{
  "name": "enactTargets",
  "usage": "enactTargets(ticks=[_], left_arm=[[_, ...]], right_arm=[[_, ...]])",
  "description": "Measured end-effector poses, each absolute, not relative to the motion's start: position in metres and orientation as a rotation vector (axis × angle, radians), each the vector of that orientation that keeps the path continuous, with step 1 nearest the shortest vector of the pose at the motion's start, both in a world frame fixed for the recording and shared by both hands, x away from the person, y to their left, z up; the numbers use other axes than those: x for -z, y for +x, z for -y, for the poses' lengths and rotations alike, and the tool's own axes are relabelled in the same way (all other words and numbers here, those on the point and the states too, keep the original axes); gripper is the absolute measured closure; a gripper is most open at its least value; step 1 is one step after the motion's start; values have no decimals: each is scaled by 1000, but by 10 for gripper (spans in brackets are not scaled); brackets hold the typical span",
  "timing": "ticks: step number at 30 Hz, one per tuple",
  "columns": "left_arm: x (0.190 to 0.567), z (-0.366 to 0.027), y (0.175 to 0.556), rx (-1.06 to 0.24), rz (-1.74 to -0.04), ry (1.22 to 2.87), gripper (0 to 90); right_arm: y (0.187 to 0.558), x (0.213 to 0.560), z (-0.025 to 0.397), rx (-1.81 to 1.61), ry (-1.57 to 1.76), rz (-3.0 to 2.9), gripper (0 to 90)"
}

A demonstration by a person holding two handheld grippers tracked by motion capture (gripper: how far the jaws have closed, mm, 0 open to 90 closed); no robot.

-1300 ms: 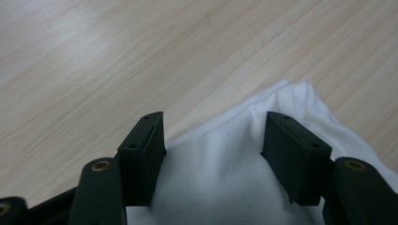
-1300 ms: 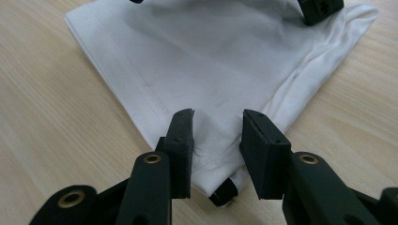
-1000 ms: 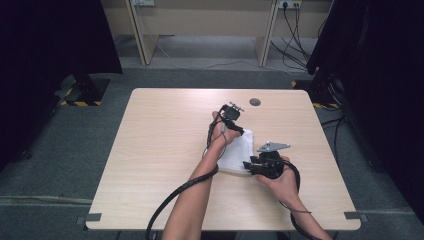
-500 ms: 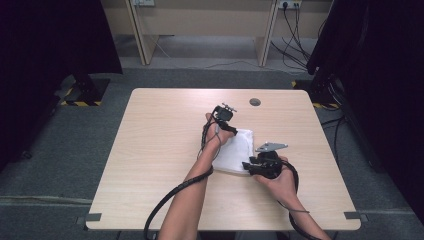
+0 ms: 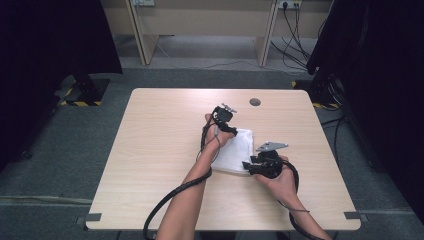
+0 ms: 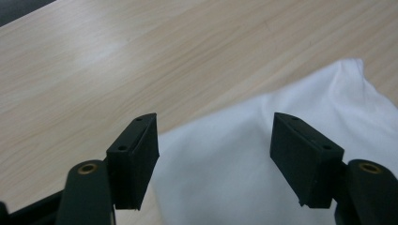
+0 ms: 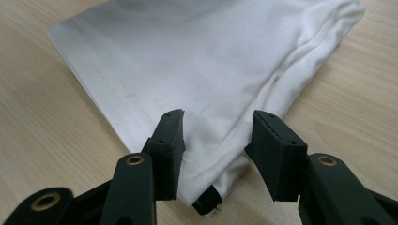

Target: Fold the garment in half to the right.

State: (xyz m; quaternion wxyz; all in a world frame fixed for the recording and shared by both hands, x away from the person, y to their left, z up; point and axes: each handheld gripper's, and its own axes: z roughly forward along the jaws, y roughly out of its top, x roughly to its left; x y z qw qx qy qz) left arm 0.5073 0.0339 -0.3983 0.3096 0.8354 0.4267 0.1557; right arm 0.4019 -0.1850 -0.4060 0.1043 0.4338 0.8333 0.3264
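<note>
A folded white cloth (image 5: 239, 149) lies on the wooden table (image 5: 165, 140), right of centre. My left gripper (image 5: 223, 119) hovers at the cloth's far left edge. In the left gripper view it (image 6: 213, 122) stands wide open, with the cloth (image 6: 263, 159) below and between the jaws, which hold nothing. My right gripper (image 5: 249, 165) sits at the cloth's near right corner. In the right gripper view it (image 7: 219, 117) is open, its jaws straddling the stitched corner of the cloth (image 7: 202, 56) without closing on it. A small dark tag (image 7: 206, 204) shows at that corner.
A round grey grommet (image 5: 255, 102) sits near the table's far edge. Bare wood spreads to the left of the cloth. Black cables trail from both grippers over the near edge. Dark curtains and floor cables surround the table.
My left gripper has shifted slightly left and toward the person, along the cloth's far edge. The right gripper has stayed at the near corner.
</note>
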Motion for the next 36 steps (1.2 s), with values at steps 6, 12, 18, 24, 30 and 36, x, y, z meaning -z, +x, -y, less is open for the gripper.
enactTargets(ticks=[6,12,18,24,30,36], left_arm=[[417,-37,504,-390,-1153,2218,332],[420,-34,508,-379,-1170,2208,334],[401,-23,515,-398,-1148,2147,325],[401,3,523,-422,-1124,2161,322],[418,15,530,-419,-1162,2189,326],[417,14,530,-403,-1164,2188,325]], right_arm=[[402,406,182,-954,1279,-2458,548],[403,406,184,-960,1285,-2460,546],[400,400,184,-1011,1285,-2424,536],[398,398,184,-1000,1275,-2422,534],[396,403,185,-982,1279,-2450,540],[396,405,186,-990,1284,-2452,540]])
